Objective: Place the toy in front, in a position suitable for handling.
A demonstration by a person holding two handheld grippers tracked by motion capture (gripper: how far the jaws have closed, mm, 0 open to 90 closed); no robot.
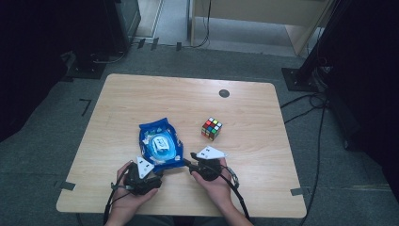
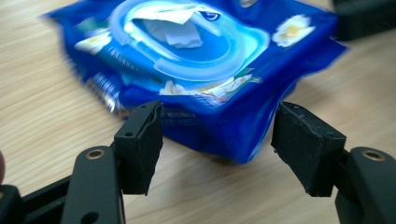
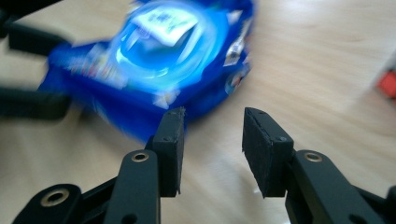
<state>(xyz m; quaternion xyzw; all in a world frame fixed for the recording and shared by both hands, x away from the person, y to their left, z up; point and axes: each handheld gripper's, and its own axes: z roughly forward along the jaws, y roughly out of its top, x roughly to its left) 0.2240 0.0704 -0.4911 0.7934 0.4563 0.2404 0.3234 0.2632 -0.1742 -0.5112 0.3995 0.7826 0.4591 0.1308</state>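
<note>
Blue plastic wet-wipe pack (image 1: 160,145) lying mid-table, lid up, tissue poking out. I'm holding left gripper (image 2: 217,140) released around its near corner; right gripper (image 3: 212,140) parted, empty, beside it. Nothing pulled yet.

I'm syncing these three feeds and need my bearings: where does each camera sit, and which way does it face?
High view: above the person's side, looking forward and down on the table; forearms, left gripper and right gripper show.
Left gripper view: rides that gripper, facing the blue wipes pack; open jaws.
Right gripper view: rides that gripper, facing the pack; open jaws.
Shared: the pack.
</note>
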